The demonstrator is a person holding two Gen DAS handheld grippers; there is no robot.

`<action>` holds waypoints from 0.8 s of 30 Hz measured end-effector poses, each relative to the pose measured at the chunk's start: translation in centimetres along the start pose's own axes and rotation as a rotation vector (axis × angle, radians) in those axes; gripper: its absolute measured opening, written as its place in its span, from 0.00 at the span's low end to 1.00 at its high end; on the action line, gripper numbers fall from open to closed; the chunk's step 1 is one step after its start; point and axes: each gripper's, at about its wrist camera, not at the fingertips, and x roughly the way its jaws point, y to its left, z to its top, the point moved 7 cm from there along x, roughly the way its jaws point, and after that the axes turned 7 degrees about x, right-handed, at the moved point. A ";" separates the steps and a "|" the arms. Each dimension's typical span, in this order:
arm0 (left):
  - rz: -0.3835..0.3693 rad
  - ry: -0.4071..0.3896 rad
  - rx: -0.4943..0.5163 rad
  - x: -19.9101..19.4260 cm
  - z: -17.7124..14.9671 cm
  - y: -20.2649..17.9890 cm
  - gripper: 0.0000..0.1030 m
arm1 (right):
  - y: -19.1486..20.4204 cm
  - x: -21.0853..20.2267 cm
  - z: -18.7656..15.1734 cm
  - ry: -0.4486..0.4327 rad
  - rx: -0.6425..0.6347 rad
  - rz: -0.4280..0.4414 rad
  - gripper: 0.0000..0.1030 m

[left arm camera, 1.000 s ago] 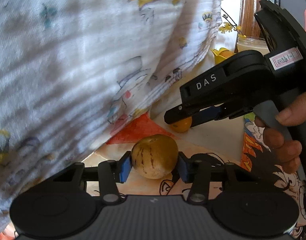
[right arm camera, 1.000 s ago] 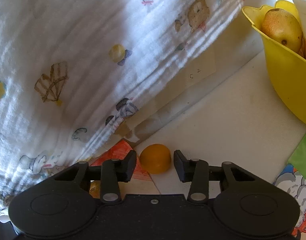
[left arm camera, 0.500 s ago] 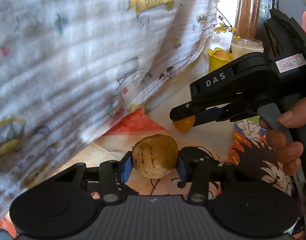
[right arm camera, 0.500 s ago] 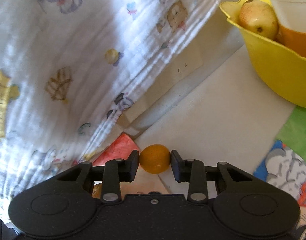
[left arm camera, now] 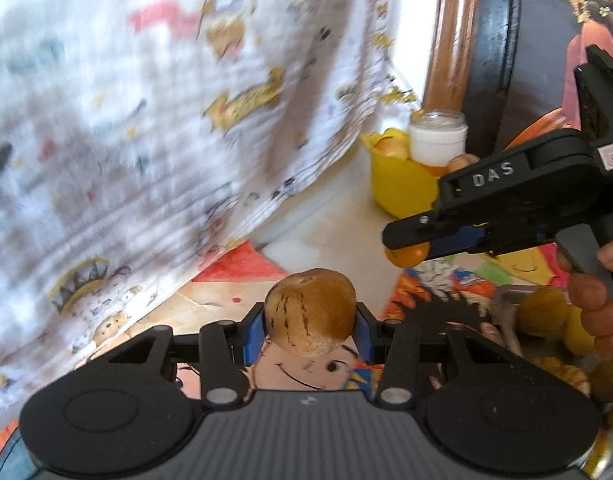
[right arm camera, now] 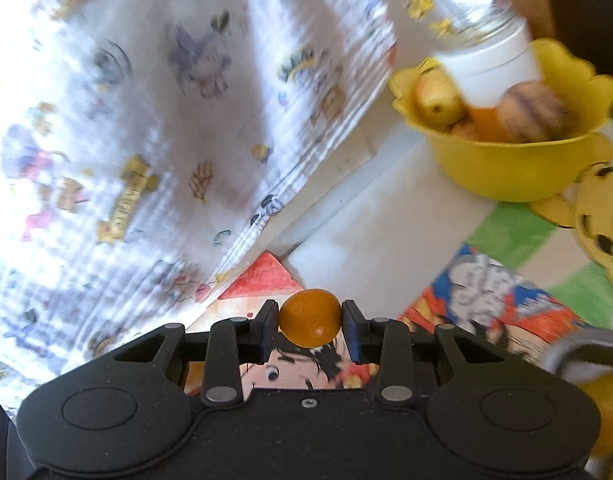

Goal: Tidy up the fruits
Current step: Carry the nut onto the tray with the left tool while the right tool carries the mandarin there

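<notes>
cloth (right arm camera: 154, 128): crinkled white printed fabric
bowl (right arm camera: 506, 168): glossy yellow plastic
orange fruit (right arm camera: 309, 323): smooth, slightly shiny skin
brown fruit (left arm camera: 309, 316): matt, streaked skin
left gripper (left arm camera: 309, 334): matt black plastic

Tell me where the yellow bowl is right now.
In the right wrist view the yellow bowl sits at the upper right on the white surface, beside the hanging printed cloth, with fruits and a white jar in it.
</notes>
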 end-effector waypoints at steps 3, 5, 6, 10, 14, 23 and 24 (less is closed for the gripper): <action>-0.015 -0.018 0.008 -1.9 0.3 -1.3 0.47 | -0.3 -3.5 -0.6 -0.033 0.007 -0.002 0.35; -0.026 -0.031 0.017 -3.2 0.5 -2.3 0.47 | -0.5 -5.8 -1.2 -0.056 0.008 -0.004 0.35; -0.032 -0.038 0.022 -3.9 0.6 -2.9 0.47 | -0.8 -6.8 -1.4 -0.064 0.007 -0.006 0.35; -0.066 -0.055 0.036 -6.2 0.4 -5.4 0.47 | -1.5 -10.8 -2.7 -0.102 0.000 -0.021 0.35; -0.107 -0.057 0.046 -7.9 -0.4 -8.1 0.47 | -2.7 -15.0 -4.4 -0.131 -0.004 -0.043 0.36; -0.204 -0.022 0.077 -9.6 -3.3 -14.0 0.47 | -7.1 -22.3 -8.6 -0.192 0.007 -0.091 0.36; -0.214 -0.017 0.081 -10.0 -3.8 -14.6 0.47 | -7.6 -22.9 -9.2 -0.195 0.008 -0.099 0.36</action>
